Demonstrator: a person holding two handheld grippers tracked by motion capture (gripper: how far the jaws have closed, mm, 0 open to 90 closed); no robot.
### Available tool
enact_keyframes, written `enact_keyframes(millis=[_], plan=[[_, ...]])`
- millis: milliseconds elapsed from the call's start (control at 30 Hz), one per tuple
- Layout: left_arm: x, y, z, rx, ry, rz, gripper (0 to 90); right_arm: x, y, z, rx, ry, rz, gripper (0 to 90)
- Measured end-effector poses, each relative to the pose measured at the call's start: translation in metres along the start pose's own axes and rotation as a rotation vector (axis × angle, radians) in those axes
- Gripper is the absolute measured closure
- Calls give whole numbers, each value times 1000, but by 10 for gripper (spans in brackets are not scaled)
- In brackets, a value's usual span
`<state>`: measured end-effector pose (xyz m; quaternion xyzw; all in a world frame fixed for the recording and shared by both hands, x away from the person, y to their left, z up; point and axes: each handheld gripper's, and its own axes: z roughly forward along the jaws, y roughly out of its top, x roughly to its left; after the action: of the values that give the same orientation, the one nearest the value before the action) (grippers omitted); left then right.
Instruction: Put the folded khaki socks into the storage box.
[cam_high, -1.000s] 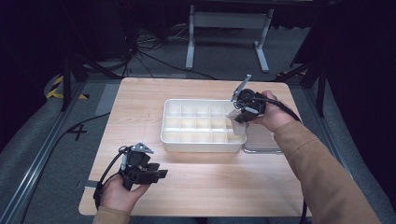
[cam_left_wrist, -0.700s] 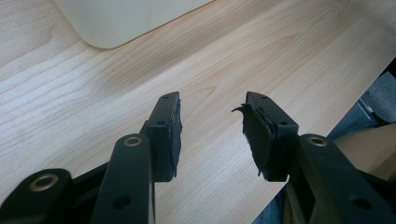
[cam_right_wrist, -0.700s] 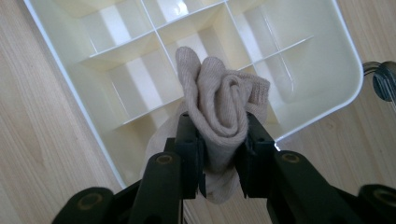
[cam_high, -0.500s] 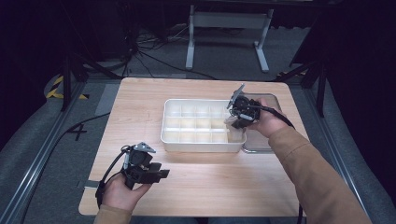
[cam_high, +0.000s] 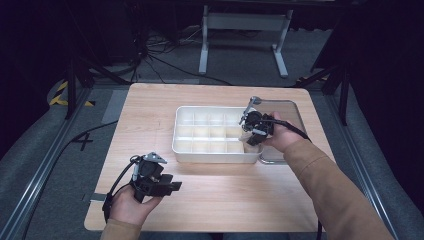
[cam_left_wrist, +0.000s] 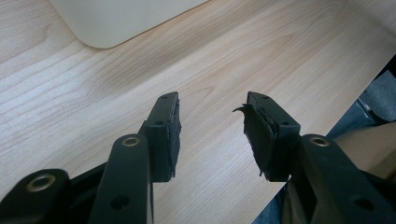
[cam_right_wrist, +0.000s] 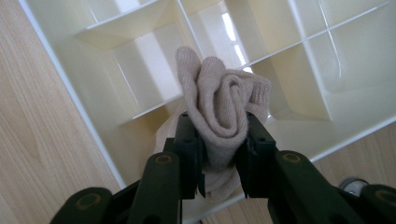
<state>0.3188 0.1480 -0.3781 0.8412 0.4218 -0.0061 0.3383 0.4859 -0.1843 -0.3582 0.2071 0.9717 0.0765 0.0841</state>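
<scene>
Pinching rolled beige sock (cam_right_wrist: 219, 112) (over divided tray (cam_right_wrist: 327, 56)): right hand-held gripper (cam_right_wrist: 219, 158).

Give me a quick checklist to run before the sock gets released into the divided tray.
1. Right hand-held gripper clamped on the rolled beige sock: ok.
2. Sock over the white divided tray, at its right end: ok.
3. Sock centred over one compartment: cannot tell; a divider seems to run beneath it.
4. Compartments near the sock empty: ok.
5. Left hand-held gripper open, over bare table, apart from the tray: ok.
6. Clear lid beside the tray, out of the way: ok.
</scene>
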Motion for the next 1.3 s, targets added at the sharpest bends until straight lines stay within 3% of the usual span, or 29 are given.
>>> enact_keyframes(millis=[433,667,1067,1300], plan=[[-1,1,1,7,-6,5,555,5,-1,15,73,54,16,725],[0,1,2,9,-9,4,551,7,-2,24,107,52,18,724],[0,2,3,12,-9,7,549,2,-2,40,129,72,33,723],[-1,1,3,16,-12,6,548,0,-4,40,126,85,52,707]])
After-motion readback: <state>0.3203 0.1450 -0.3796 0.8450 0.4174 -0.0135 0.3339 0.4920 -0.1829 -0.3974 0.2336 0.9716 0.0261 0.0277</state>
